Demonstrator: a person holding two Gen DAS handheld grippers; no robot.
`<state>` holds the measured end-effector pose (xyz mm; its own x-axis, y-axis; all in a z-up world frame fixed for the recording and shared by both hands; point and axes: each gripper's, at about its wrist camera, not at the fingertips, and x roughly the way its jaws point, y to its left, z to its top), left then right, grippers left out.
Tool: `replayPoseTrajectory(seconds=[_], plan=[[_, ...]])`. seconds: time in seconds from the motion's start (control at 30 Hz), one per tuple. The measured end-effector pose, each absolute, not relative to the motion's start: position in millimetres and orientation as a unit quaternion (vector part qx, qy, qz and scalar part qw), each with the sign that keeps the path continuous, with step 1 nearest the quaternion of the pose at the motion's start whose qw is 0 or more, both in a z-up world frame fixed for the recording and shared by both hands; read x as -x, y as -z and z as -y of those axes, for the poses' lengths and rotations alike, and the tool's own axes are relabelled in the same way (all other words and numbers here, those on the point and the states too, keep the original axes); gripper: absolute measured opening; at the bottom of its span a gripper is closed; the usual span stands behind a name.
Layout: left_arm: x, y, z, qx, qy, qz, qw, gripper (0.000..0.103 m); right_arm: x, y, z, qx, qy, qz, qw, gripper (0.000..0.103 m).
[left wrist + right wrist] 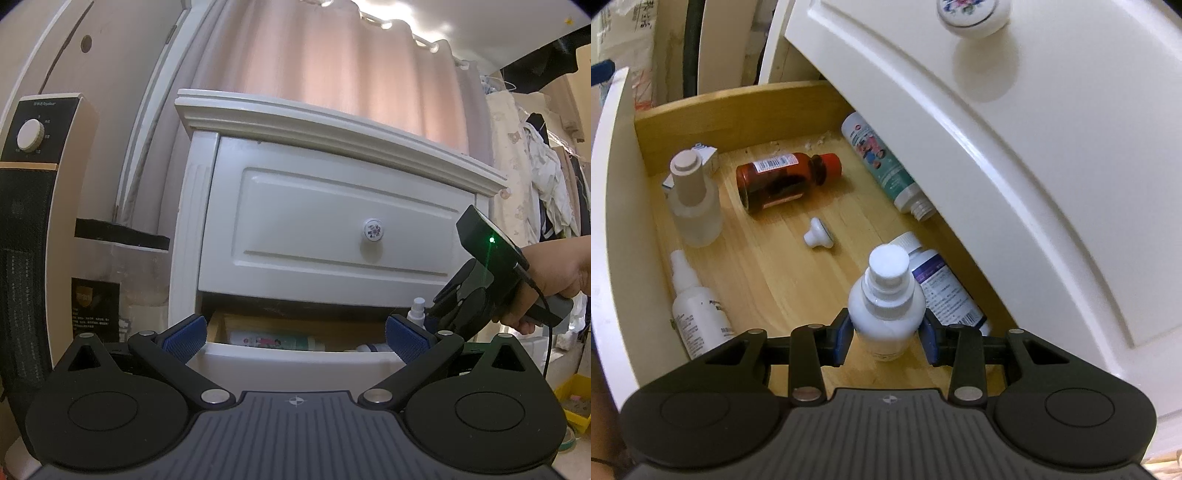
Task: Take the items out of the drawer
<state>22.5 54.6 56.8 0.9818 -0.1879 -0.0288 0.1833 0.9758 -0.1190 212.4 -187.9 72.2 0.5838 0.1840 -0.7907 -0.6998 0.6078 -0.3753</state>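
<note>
The lower drawer (746,110) of a white nightstand (332,122) stands pulled open, its wooden floor in the right wrist view. My right gripper (886,338) is shut on a white spray bottle (886,306), upright inside the drawer near its front. Around it lie a brown bottle with a red cap (779,181), a frosted bottle (696,206), a second white spray bottle (698,317), a green-labelled tube (882,166), a purple-labelled bottle (942,288) and a loose white knob (818,232). My left gripper (293,336) is open and empty in front of the drawer.
The closed upper drawer front (332,221) with a flowered knob (372,229) overhangs the open drawer. A heater (33,221) stands at left. Clothes (535,177) hang at right. A yellow bin (576,402) sits on the floor at right.
</note>
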Motion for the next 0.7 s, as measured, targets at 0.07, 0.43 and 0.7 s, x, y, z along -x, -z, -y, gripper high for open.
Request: replayPoseTrajectory(seconds=[0.07,0.43,0.7], plan=[[-21.2,-57.7,-53.2,0.057,0.094,-0.018,0.994,0.103,-210.7,-75.7,190.2,0.343,-0.268,-0.367,0.822,0.038],[-16.7,-60.4,-38.4,0.059,0.133,-0.024,0.989,0.103,-187.5,-109.3,219.9,0.296,-0.257,-0.329,0.859,0.038],[-5.8,-44.9,-16.8,0.019,0.162,-0.044,0.986,0.103,-164.4,-128.0,245.1,0.280,-0.239,-0.306,0.878,0.038]])
